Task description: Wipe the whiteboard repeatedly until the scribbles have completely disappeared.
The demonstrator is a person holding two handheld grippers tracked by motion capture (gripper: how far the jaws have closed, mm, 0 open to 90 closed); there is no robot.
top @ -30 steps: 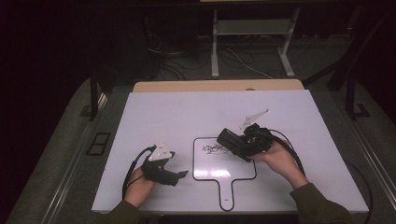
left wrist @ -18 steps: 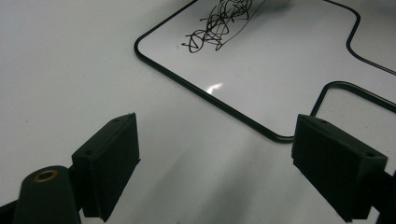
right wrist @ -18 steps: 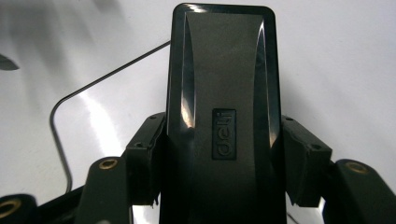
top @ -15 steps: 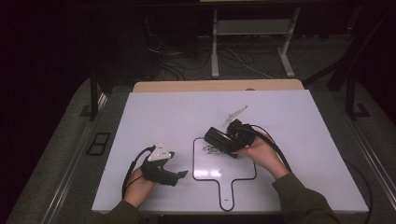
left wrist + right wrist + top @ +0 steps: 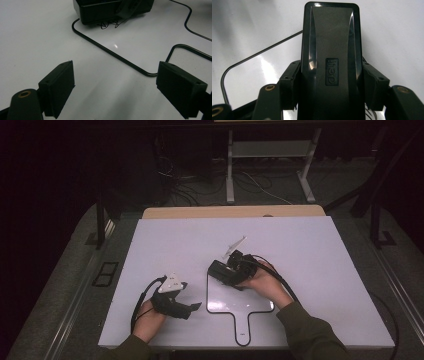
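White table [image 5: 320, 270] under a dark room, paddle-shaped whiteboard [image 5: 250, 305] at its near centre.

Nearest the person, the left gripper [image 5: 192, 308] rests on the table just left of the whiteboard, jaws standing wide apart with nothing between them; its own view shows the board's black rim [image 5: 112, 53] ahead. Farther in, the right gripper [image 5: 220, 270] is clamped on a black eraser [image 5: 331, 62], jaws pressing both long sides. The eraser sits over the board's upper left corner, beside black scribbles [image 5: 108, 24]. Beyond, a tan table edge [image 5: 230, 212], then cables and a metal frame [image 5: 270, 150] on the floor.
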